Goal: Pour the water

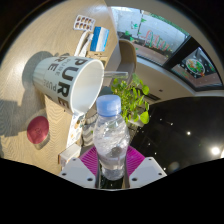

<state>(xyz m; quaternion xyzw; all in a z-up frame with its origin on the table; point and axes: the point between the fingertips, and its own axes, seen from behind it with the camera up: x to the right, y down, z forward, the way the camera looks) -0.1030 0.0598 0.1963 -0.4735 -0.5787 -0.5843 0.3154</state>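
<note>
The gripper (111, 168) was clenched on a clear plastic water bottle with a pale blue cap (110, 135), both magenta pads (93, 160) pressing its lower body, and the bottle stood upright between the fingers with its cap just below the mouth of a tilted white mug with dark lettering (68, 80). By my judgement the thin, ribbed plastic would flex and slip if squeezed hard, so a firm hold around the ribbed middle suits it. A small leafy green plant (135, 98) stood just beside it.
</note>
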